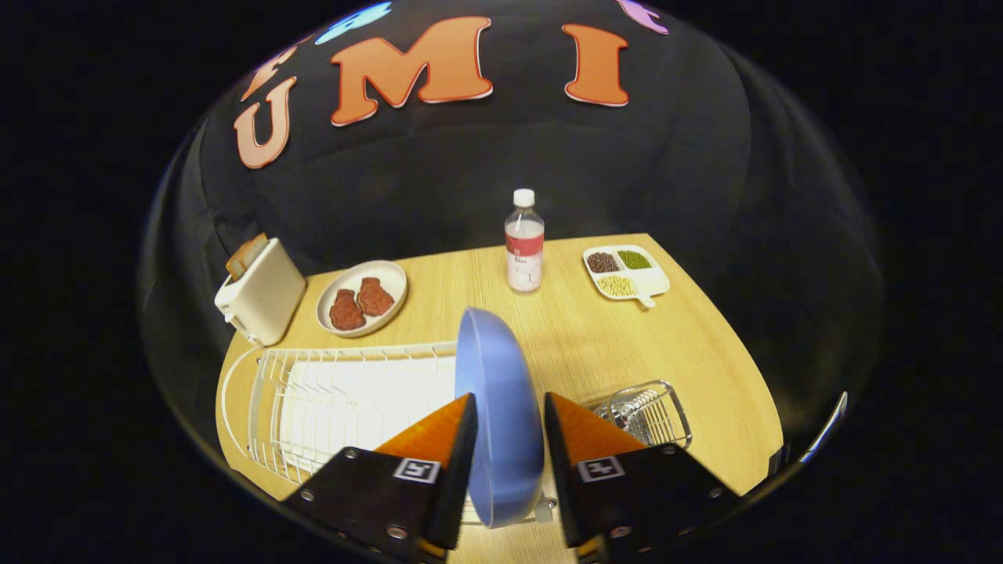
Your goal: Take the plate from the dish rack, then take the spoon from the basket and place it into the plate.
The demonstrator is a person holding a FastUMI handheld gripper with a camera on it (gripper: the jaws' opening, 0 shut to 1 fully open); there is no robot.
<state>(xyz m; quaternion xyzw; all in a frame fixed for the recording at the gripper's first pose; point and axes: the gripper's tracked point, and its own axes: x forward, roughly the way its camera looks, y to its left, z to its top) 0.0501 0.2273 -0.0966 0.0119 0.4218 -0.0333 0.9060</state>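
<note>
On the wooden table our gripper pinches the blue plate on edge, upright between both fingers, at the right end of the white dish rack. Just right of the fingers we see the wire basket. Beyond stand a bottle, a meat dish, a toaster and a divided tray.
</note>
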